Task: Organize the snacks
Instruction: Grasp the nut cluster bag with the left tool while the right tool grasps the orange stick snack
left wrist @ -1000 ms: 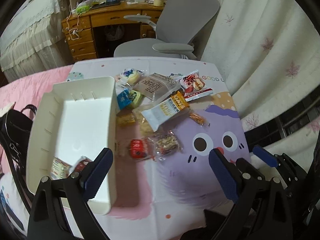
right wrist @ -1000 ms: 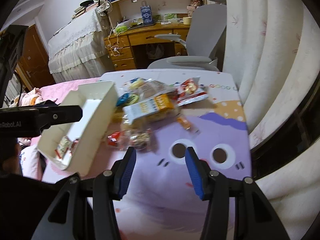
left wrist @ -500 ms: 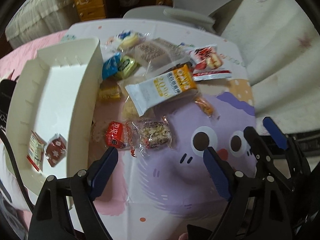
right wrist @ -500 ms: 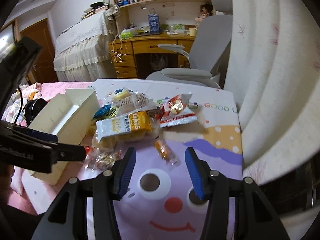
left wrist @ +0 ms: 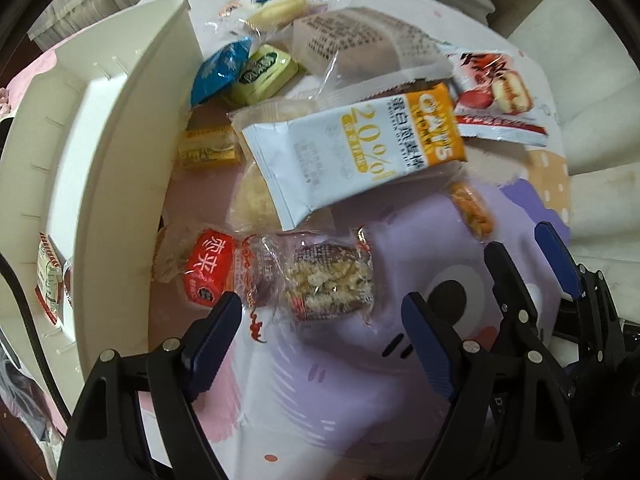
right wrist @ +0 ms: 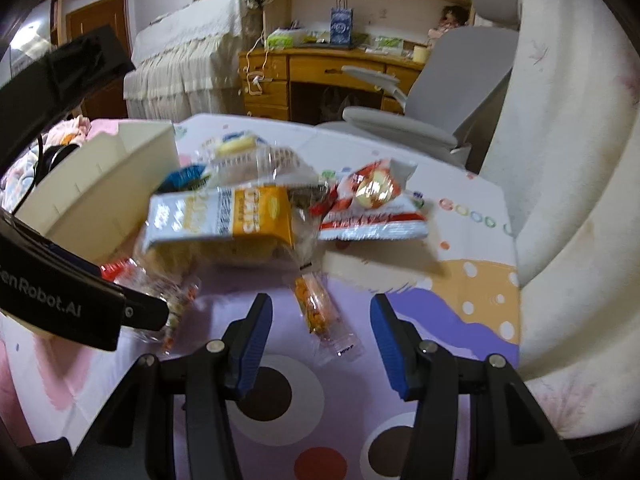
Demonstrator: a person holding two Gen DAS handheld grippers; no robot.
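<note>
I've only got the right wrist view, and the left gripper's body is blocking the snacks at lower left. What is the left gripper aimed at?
Observer: The left gripper hangs over a clear-wrapped nut bar. Its jaws are closing, and the bar lies just past the tips, not yet pinched.
Operator: Anything right next to that bar?
Observer: A red packet lies beside it, on the side toward the white tray, with their wrappers overlapping.
Operator: I can't see the tray's near end. Anything in there?
Observer: Yes, two small packets lie at that end.
</note>
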